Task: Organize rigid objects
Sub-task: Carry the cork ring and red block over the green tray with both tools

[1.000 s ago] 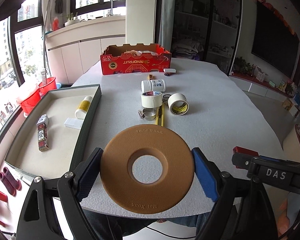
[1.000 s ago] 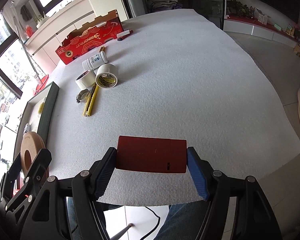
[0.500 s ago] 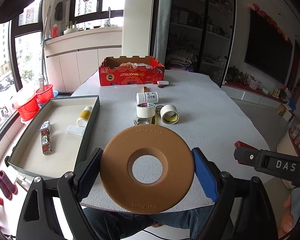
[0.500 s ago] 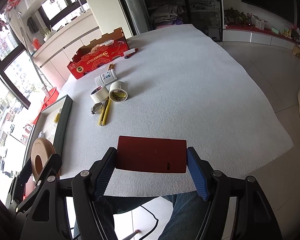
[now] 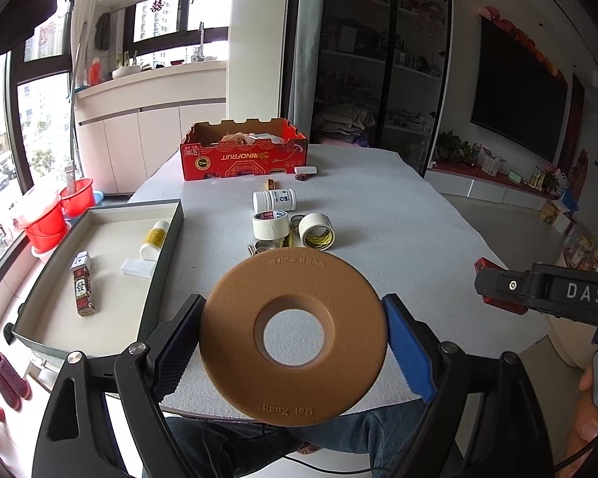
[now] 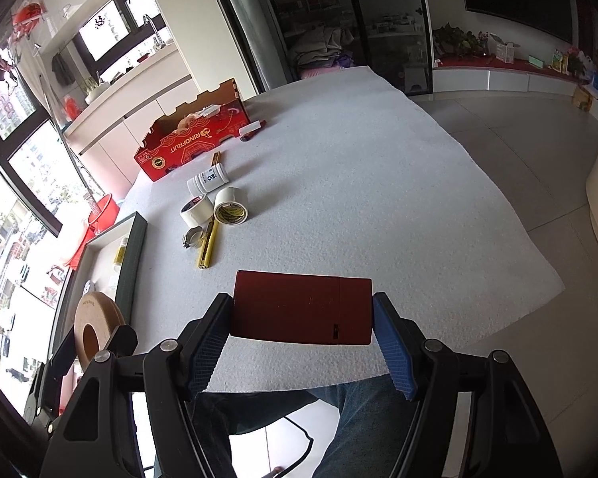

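Fingers (image 5: 179, 342) of the left gripper (image 5: 293, 342) pinch a tan ring (image 5: 331, 378) by its outer rim, held flat in the air over the near edge of the desk (image 5: 398, 231), while the right gripper (image 6: 301, 338) clamps a dark red box (image 6: 291, 306) by its two short ends. Both look stiff and light — the ring's smooth, rounded edge could slip or pivot between the pads, so a grip straight across its widest part seems safest. Beside the desk, the tray (image 5: 167, 247) already holding small items looks the likely spot for both.
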Motion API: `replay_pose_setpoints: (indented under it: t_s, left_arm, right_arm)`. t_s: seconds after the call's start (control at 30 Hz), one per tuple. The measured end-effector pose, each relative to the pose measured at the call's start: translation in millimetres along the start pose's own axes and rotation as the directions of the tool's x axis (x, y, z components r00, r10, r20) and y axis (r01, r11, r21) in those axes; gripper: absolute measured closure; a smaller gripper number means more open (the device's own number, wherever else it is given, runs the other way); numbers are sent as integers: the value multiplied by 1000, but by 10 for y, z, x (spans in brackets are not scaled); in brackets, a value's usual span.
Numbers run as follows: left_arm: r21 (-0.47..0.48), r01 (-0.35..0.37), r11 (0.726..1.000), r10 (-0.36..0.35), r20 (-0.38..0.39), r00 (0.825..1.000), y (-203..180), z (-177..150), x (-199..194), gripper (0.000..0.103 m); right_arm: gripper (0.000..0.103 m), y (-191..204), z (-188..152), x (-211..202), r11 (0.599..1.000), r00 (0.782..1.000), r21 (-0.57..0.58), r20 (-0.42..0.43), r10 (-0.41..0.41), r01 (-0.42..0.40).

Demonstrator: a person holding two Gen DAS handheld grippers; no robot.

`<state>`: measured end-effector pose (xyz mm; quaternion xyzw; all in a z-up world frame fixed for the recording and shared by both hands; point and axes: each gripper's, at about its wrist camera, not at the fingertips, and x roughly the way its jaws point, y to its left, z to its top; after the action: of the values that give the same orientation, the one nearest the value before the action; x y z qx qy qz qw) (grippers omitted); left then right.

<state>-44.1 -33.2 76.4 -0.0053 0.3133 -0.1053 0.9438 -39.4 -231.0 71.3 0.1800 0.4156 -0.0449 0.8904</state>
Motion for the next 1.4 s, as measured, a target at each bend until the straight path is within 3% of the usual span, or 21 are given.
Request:
replay_pose_setpoints:
  t_s: [0.83,1.4]
  left_arm:
    - [-124,-37,992,40,21,999,622,121,-24,14]
    - [-188,-90,978,99,38,994,1051,187,-10,14]
  right_arm:
    - [32,236,34,81,999,1000,-40,-21,-22,21]
    - [32,700,134,207,994,999,-103,-36,26,-29]
